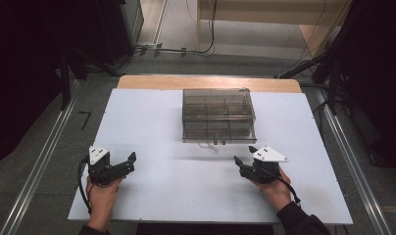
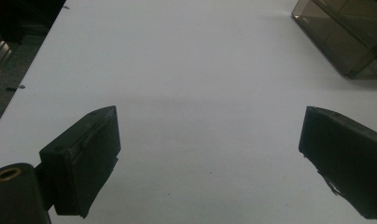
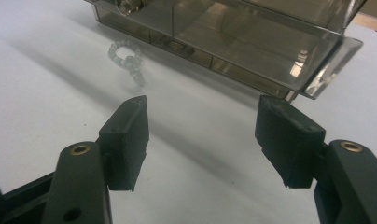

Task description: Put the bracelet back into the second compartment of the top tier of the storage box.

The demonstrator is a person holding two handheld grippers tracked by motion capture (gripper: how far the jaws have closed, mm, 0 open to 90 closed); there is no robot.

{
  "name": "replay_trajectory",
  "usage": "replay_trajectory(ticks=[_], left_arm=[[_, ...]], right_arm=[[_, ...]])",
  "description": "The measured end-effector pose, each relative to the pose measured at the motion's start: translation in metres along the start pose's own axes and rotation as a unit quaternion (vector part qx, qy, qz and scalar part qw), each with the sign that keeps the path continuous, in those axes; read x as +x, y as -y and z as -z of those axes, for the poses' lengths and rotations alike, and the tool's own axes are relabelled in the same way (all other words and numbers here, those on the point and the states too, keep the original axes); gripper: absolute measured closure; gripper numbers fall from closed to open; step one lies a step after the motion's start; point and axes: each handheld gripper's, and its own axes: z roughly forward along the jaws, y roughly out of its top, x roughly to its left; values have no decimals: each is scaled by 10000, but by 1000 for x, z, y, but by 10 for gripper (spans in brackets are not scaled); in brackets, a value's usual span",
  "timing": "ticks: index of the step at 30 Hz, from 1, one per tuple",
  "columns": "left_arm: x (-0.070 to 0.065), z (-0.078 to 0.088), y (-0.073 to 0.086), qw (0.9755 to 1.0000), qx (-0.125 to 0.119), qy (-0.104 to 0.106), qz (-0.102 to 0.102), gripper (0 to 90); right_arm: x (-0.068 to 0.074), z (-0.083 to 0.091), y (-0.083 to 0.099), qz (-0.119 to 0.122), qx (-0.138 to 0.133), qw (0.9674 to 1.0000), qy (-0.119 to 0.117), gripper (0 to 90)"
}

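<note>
A smoky see-through compartment box (image 1: pixel 218 115) stands at the middle of the white board (image 1: pixel 147 122), lid shut. A small string of pale beads (image 1: pixel 209 145) lies on the board just in front of it. In the right gripper view the beads (image 3: pixel 126 60) sit ahead and to the left, before the box (image 3: pixel 252 42). My right gripper (image 3: pixel 203 102) is open and holds nothing; in the high view my right gripper (image 1: pixel 244 154) rests right of the beads. My left gripper (image 1: pixel 129 161) is at the near left, open and apart from everything. Between the wide jaws of my left gripper (image 2: pixel 210 114) lies bare board, with the box's corner (image 2: pixel 345 32) far right.
The board covers a wooden table whose far edge (image 1: pixel 208 82) shows behind the box. Metal rails (image 1: pixel 44 161) run along the floor on both sides. Dark stands and cables (image 1: pixel 186 49) lie beyond the table.
</note>
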Motion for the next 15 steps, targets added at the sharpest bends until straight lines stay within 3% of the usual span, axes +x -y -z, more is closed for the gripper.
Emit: replay_trajectory(ticks=[15], left_arm=[[0, 0, 0, 10000, 33, 17, -17, 58]], right_arm=[[8, -7, -4, 80, -31, 10000, -44, 343]])
